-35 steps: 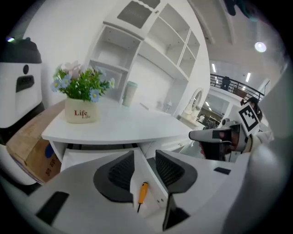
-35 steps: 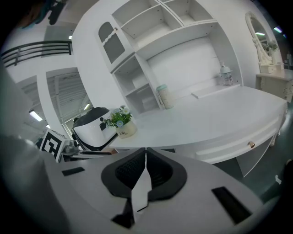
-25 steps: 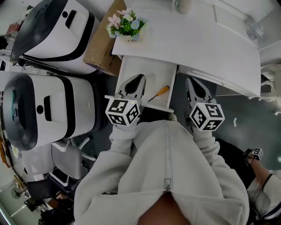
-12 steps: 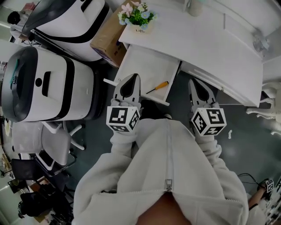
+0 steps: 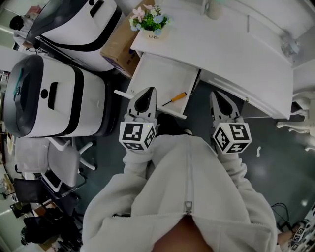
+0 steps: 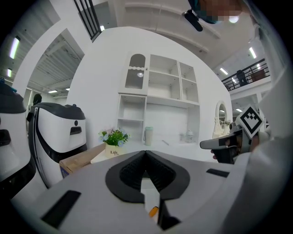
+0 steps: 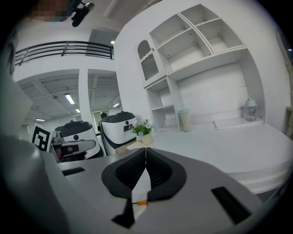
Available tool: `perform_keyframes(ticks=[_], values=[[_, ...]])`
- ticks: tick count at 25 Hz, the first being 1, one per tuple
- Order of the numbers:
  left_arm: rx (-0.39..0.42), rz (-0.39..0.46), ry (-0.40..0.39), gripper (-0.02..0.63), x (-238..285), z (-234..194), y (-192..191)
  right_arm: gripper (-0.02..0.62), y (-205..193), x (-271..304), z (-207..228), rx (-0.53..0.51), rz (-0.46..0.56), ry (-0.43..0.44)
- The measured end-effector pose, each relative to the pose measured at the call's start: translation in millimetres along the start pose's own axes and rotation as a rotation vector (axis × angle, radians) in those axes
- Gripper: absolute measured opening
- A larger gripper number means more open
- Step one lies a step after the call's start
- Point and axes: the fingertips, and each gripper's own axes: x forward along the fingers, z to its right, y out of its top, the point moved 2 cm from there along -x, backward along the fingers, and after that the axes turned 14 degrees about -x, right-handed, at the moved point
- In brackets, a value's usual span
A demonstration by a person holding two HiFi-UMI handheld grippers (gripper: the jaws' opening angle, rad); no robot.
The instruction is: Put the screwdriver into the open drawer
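The screwdriver [image 5: 174, 98], thin with an orange handle, lies inside the open white drawer [image 5: 153, 74] near its front right corner. My left gripper [image 5: 149, 91] hovers over the drawer's front edge, just left of the screwdriver, jaws shut and empty. My right gripper [image 5: 217, 94] hangs to the right of the drawer, below the desk edge, also shut with nothing in it. In the left gripper view the closed jaws meet at the left gripper [image 6: 145, 153], and the orange handle [image 6: 153, 211] shows below them. The right gripper [image 7: 145, 151] shows closed jaws too, with the screwdriver [image 7: 142, 201] beneath.
The white desk [image 5: 236, 49] carries a flower pot [image 5: 150, 22] and a cup [image 5: 212, 7]. A cardboard box [image 5: 123, 47] stands left of the drawer. Two big white-and-black machines [image 5: 54, 98] and a chair [image 5: 66, 167] fill the left side.
Both grippers have shifted slightly and risen a little near the drawer front. The screwdriver stays lying in the drawer.
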Motion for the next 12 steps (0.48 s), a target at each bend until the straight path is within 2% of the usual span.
perform_keyframes(ticks=[12], values=[[0.004,-0.040,-0.033,0.017,8.4,7.4,-9.1,0.034,-2.3,-1.4,5.2,0.013,-0.003,-0.018]])
